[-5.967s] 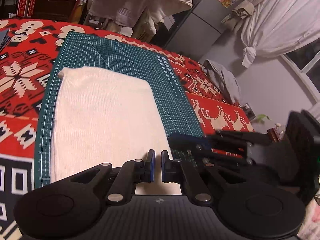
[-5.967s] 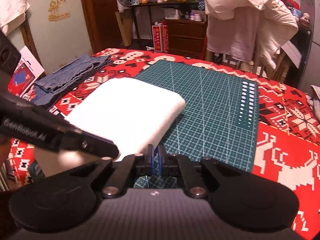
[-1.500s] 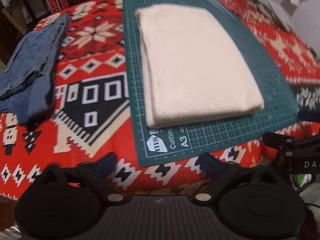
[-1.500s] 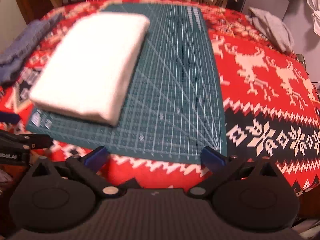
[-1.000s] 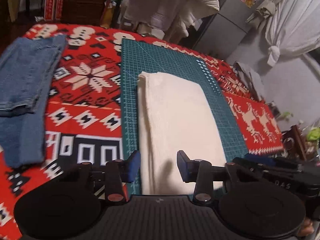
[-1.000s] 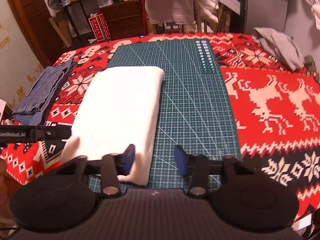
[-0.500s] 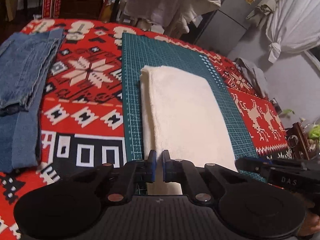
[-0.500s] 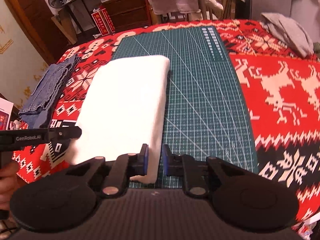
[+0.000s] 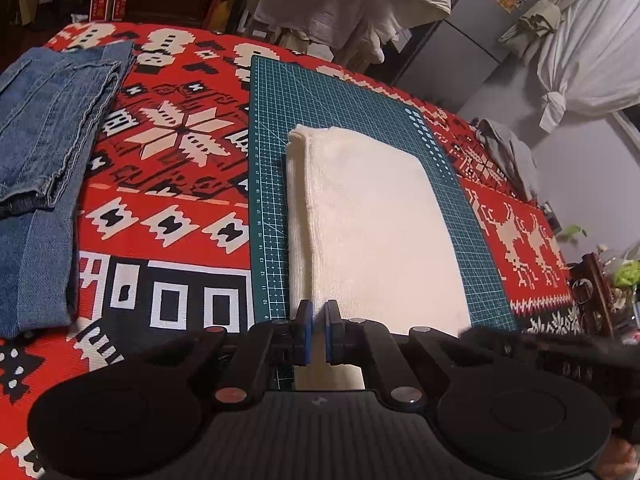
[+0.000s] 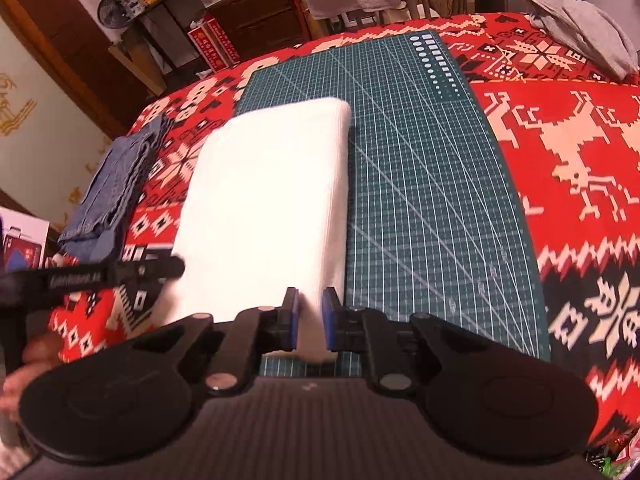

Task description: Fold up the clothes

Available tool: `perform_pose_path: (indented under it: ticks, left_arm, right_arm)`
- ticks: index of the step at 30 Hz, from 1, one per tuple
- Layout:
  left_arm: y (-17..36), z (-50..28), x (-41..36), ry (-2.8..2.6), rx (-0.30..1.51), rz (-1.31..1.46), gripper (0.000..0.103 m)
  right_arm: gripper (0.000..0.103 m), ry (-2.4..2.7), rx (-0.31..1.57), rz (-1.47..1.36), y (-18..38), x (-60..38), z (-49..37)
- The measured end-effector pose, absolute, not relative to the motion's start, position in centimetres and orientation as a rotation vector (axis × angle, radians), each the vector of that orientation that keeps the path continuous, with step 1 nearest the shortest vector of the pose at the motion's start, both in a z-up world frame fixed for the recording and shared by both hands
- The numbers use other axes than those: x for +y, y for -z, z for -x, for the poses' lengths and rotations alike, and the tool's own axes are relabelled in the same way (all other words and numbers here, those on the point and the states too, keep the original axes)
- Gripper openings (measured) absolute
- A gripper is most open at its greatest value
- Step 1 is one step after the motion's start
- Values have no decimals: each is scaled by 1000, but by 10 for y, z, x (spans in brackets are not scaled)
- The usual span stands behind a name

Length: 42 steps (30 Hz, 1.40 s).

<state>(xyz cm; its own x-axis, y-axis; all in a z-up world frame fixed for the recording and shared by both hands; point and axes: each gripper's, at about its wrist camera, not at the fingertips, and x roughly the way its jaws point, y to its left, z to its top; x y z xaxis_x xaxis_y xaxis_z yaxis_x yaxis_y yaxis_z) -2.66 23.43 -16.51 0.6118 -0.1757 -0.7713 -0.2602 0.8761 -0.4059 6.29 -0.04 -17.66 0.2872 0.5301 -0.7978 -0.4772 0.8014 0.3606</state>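
A folded cream garment lies on the green cutting mat, its long side running away from me. My left gripper is shut on the garment's near left corner, with cloth pinched between the blue pads. In the right wrist view the same garment looks white. My right gripper is shut on its near right corner, a thick fold filling the gap between the pads. The left gripper's body shows at the left of that view.
Folded blue jeans lie on the red patterned cloth left of the mat. A grey garment sits at the far right. Bare mat lies to the right of the cream garment. Furniture and hanging laundry stand behind.
A second ago both grippers stood open at the garment's near edge. Both have since closed on its near corners. The garment itself has not moved.
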Motion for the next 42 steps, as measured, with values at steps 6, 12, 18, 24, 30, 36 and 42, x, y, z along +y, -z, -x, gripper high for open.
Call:
perform_pose_path:
  ticks: [6, 12, 18, 24, 30, 36, 42]
  left_arm:
    - [161, 27, 239, -76, 914, 534, 27]
    - [150, 12, 253, -82, 845, 561, 41]
    - [157, -16, 267, -68, 828, 614, 40]
    - [170, -41, 280, -53, 823, 675, 6]
    - [175, -43, 288, -56, 799, 727, 6]
    - [176, -40, 292, -56, 784, 757, 6]
    - [177, -39, 294, -51, 779, 775, 6]
  right_arm:
    - [13, -683, 1033, -77, 157, 3, -76]
    - [14, -744, 991, -67, 147, 40, -100]
    - [13, -819, 1006, -66, 151, 81, -117]
    - [6, -845, 1039, -6, 165, 121, -130]
    - [4, -849, 1017, 58, 171, 146, -138]
    - [0, -823, 1016, 76, 172, 162, -156]
    - [0, -787, 1023, 50, 174, 171, -177]
